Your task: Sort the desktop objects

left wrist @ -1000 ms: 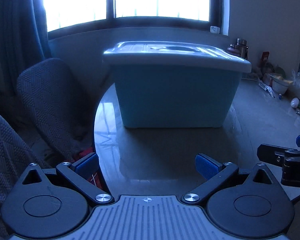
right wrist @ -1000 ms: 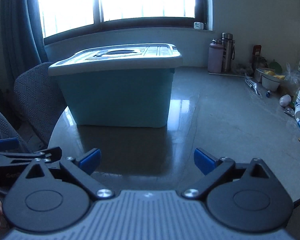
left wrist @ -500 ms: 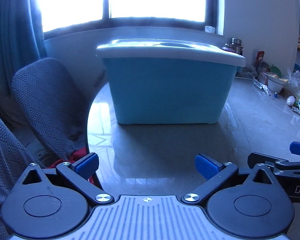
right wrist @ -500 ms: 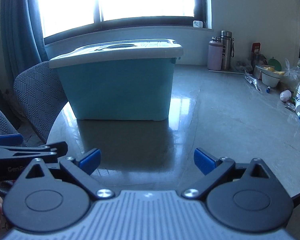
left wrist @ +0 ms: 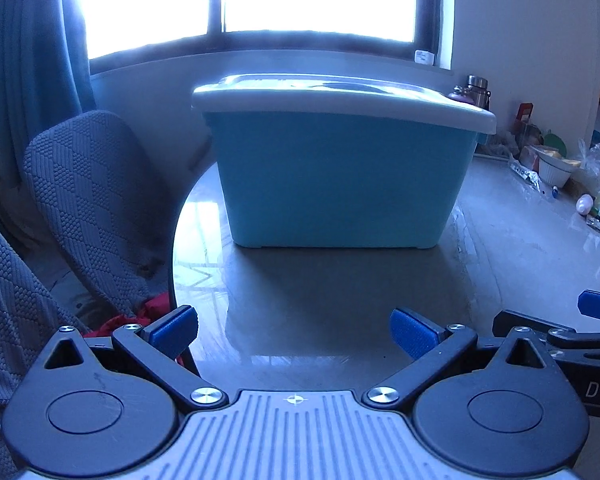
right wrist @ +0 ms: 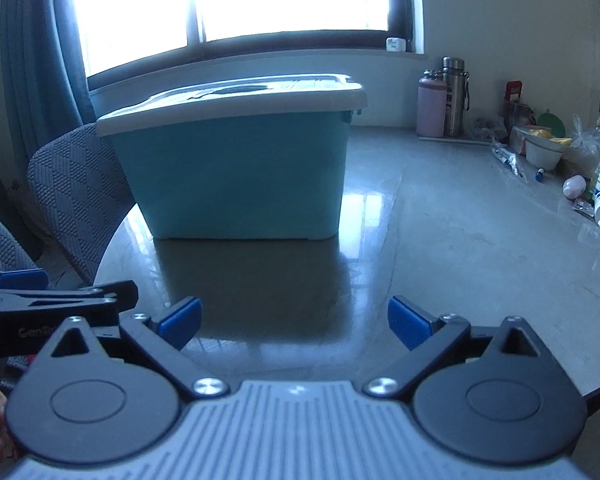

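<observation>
A light blue storage box (left wrist: pixel 340 176) with a white lid (left wrist: pixel 340 94) shut on it stands on the grey table (left wrist: pixel 340 288), straight ahead of both grippers; it also shows in the right wrist view (right wrist: pixel 236 176). My left gripper (left wrist: pixel 294 330) is open and empty, low over the table's near edge. My right gripper (right wrist: pixel 294 322) is open and empty beside it. Small desktop objects (right wrist: pixel 596 196) such as tubes and bottles lie at the table's far right.
Two grey fabric chairs (left wrist: pixel 96 200) stand left of the table. Two flasks (right wrist: pixel 444 96) stand by the back wall. A white bowl (right wrist: pixel 544 152) and bags sit at the back right. A window is behind the box.
Both grippers have dropped lower and tilted, so the box appears higher and its lid top less visible. Jaws stay open.
</observation>
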A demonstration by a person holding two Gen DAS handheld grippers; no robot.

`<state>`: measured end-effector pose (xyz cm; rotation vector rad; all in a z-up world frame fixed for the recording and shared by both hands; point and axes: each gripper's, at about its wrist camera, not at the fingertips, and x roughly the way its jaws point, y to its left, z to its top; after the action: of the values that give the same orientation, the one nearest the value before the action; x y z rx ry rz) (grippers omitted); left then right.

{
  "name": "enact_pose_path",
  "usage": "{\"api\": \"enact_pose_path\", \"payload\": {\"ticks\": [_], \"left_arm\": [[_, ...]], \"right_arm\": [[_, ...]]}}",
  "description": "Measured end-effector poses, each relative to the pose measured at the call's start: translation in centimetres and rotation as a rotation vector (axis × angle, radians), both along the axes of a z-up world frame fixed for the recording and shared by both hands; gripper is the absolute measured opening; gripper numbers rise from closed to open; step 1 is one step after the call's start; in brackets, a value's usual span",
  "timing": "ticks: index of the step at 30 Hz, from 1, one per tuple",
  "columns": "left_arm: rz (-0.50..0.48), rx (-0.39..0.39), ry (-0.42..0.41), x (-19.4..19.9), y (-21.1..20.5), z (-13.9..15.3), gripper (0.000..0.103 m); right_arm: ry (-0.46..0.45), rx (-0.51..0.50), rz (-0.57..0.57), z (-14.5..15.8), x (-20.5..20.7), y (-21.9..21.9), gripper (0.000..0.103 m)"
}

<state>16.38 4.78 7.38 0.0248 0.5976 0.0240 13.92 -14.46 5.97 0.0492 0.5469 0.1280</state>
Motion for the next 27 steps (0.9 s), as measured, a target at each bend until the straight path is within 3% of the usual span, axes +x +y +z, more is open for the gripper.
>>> {"api": "enact_pose_path", "payload": {"ticks": [7,18,27], "left_arm": [[0.006,-0.034,0.02,0.24,0.33,-0.29,0.103],[-0.005,-0.004,0.016,0.21,-0.3,-0.53,0.103],[0.002,-0.03,0.031,0.43,0.07,-0.89,0.103]], "right_arm": [[0.009,0.006,0.0,-0.21,-0.03,-0.09,0.1],[0.001,0.007,0.0,-0.22,-0.39,-0.01,0.1],[0.009,0.007,0.004,-0.26,-0.3,0.08,0.1]]}}
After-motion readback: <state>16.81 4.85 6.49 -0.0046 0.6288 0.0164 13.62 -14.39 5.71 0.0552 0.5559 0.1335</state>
